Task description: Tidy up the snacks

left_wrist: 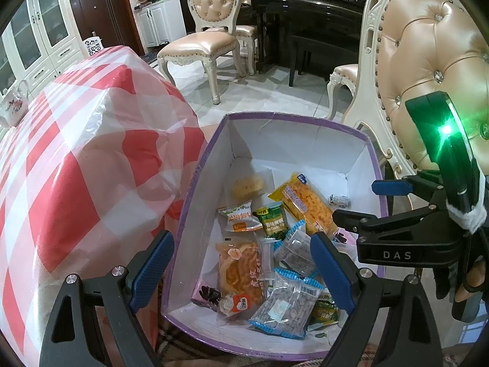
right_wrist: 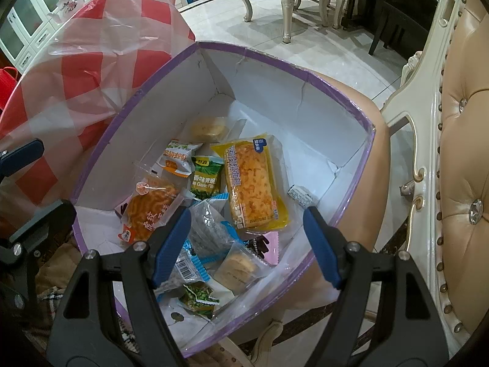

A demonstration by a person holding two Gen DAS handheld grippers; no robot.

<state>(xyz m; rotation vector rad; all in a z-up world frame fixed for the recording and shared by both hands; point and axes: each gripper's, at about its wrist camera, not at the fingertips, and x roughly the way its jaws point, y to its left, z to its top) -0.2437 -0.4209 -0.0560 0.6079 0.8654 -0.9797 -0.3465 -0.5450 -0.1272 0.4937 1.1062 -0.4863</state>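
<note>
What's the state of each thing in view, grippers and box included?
left gripper: open, empty, above the box
right gripper: open, empty, above the box
purple-rimmed box: open-topped, holding a loose pile of snacks
yellow bread pack: sealed, lying flat in the box
green pea pack: sealed, lying among the other packs
checkered plastic cover: crumpled, draped beside the box

Left gripper (left_wrist: 241,270) and right gripper (right_wrist: 246,246) both hang spread wide, holding nothing.

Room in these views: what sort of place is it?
Likely a home dining or living room: ornate tufted chairs, a black piano, a checked tablecloth, and white glass-front cabinets.
</note>
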